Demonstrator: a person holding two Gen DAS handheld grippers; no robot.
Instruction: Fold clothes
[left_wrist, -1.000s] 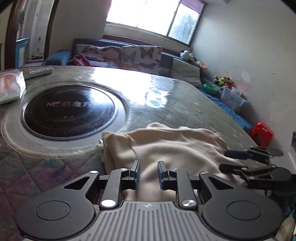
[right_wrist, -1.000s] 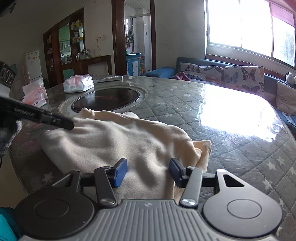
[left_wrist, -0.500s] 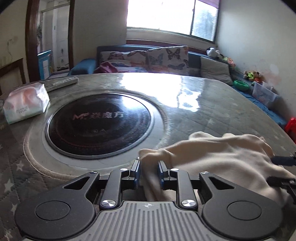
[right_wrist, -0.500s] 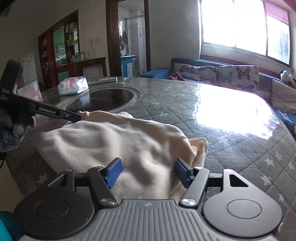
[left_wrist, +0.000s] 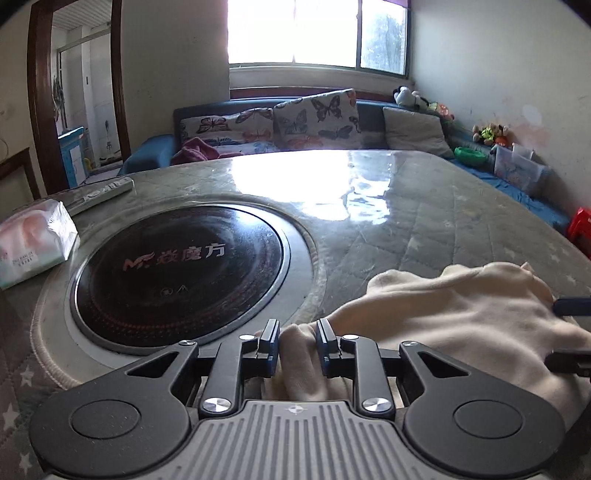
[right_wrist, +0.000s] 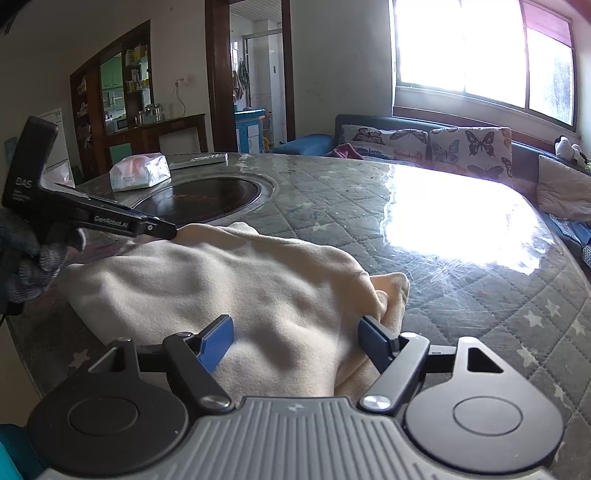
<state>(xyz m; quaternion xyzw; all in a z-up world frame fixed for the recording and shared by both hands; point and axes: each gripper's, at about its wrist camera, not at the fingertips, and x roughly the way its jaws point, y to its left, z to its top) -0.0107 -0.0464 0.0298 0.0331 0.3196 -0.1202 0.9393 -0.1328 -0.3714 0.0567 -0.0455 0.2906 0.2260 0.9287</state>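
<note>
A cream garment (right_wrist: 240, 280) lies bunched on the quilted round table (right_wrist: 461, 295). My left gripper (left_wrist: 297, 345) is shut on a fold of the garment's (left_wrist: 461, 317) left edge, near the black hotplate. It shows from the side in the right wrist view (right_wrist: 162, 230), pinching the cloth's far left corner. My right gripper (right_wrist: 295, 338) is open, its blue pads either side of the garment's near edge, low over the cloth. Its fingertips (left_wrist: 569, 306) show at the right edge of the left wrist view.
A round black hotplate (left_wrist: 177, 273) is set into the table's middle. A tissue pack (left_wrist: 33, 240) and a remote (left_wrist: 107, 190) lie at the far left. A sofa with butterfly cushions (left_wrist: 314, 118) stands behind, and a red stool (left_wrist: 580, 225) on the right.
My left gripper has moved left along the garment to its left edge by the hotplate, holding cloth. My right gripper's jaws have opened wider over the near edge.
</note>
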